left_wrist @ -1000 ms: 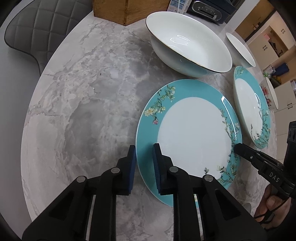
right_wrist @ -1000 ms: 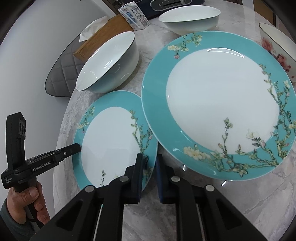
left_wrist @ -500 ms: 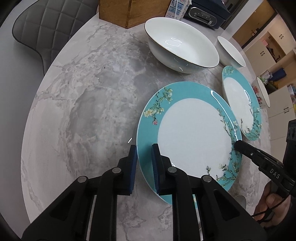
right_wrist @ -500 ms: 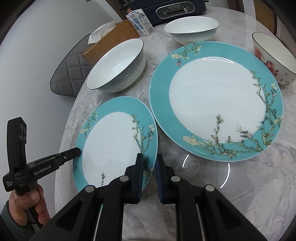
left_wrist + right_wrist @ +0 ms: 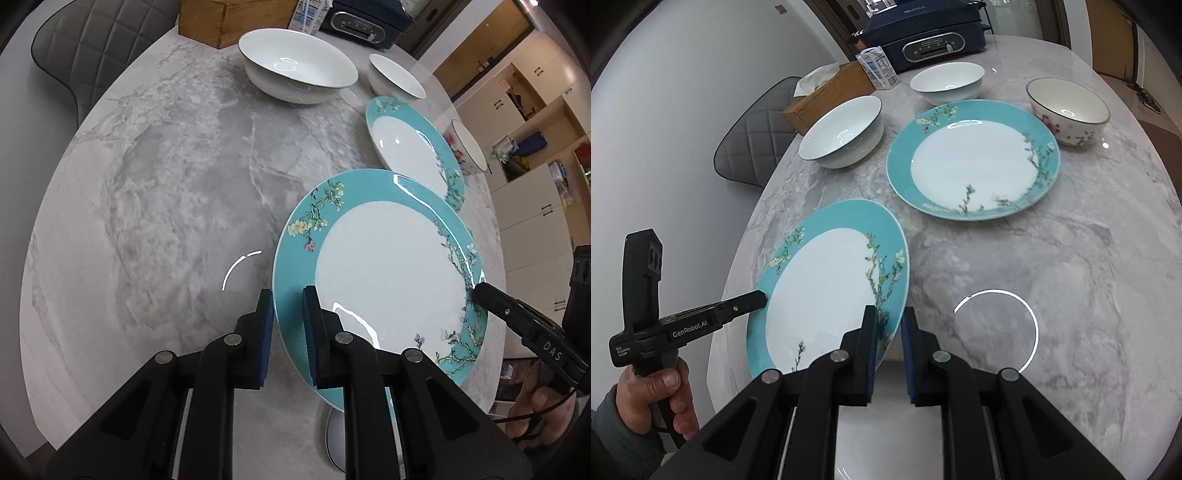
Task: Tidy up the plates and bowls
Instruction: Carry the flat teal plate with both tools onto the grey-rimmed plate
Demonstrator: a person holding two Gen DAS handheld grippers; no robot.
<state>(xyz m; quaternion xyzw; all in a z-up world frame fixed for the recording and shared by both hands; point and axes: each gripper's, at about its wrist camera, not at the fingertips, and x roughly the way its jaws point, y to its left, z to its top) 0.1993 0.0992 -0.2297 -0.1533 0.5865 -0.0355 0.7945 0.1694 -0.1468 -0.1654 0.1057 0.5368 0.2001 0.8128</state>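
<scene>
A teal-rimmed floral plate (image 5: 388, 280) (image 5: 827, 288) is lifted off the marble table, held between both grippers. My left gripper (image 5: 288, 306) is shut on its left rim; my right gripper (image 5: 888, 325) is shut on its right rim. A second, larger teal plate (image 5: 971, 158) (image 5: 413, 147) lies flat on the table beyond. A large white bowl (image 5: 295, 74) (image 5: 842, 133), a smaller white bowl (image 5: 947, 81) (image 5: 397, 79) and a floral bowl (image 5: 1067, 109) (image 5: 467, 151) stand further back.
A wooden tissue box (image 5: 831, 92), a milk carton (image 5: 877, 70) and a dark blue appliance (image 5: 923, 37) stand at the table's far edge. A grey quilted chair (image 5: 77, 55) is at the left. Cabinets (image 5: 535, 184) stand to the right.
The held plate has risen off the table and pulled back toward me with both grippers. The second plate and bowls now sit farther away.
</scene>
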